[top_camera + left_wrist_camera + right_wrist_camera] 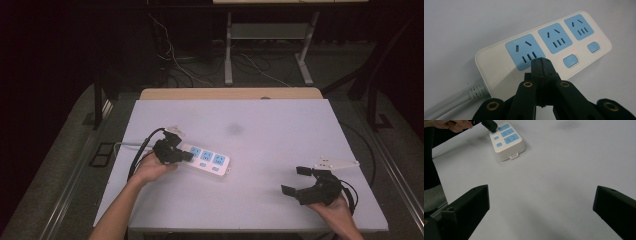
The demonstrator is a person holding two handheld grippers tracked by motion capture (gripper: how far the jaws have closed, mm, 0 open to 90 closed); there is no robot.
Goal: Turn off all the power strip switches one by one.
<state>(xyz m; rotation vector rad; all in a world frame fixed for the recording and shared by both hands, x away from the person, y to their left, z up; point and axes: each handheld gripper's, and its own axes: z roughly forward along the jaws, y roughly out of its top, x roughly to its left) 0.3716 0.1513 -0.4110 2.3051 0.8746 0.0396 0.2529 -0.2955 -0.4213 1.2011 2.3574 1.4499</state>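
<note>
the white plastic power strip with three blue sockets (206, 160) is lying flat on the pale grey worktop (280, 130), left of centre, with its long axis running from the person's near left toward the middle of the worktop; its grey cable (451, 100) is leaving the left end, so the free end is pointing right and slightly toward the person. the left gripper (541, 60) is sitting right over the cable end of the strip, its jaws pressed together into one narrow tip that is pinching nothing and is hovering at, or perhaps touching, the near edge of the first blue socket, just where a third small blue switch (570, 60) would be expected beside the other two; whether the tip is actually pressing cannot be told. the left hand is clearly the nearer one, so the coming push probably belongs to it, straight down. the right gripper (302, 182) is resting well apart at the near right of the worktop, jaws spread wide and empty, aimed toward the strip's free end.
</note>
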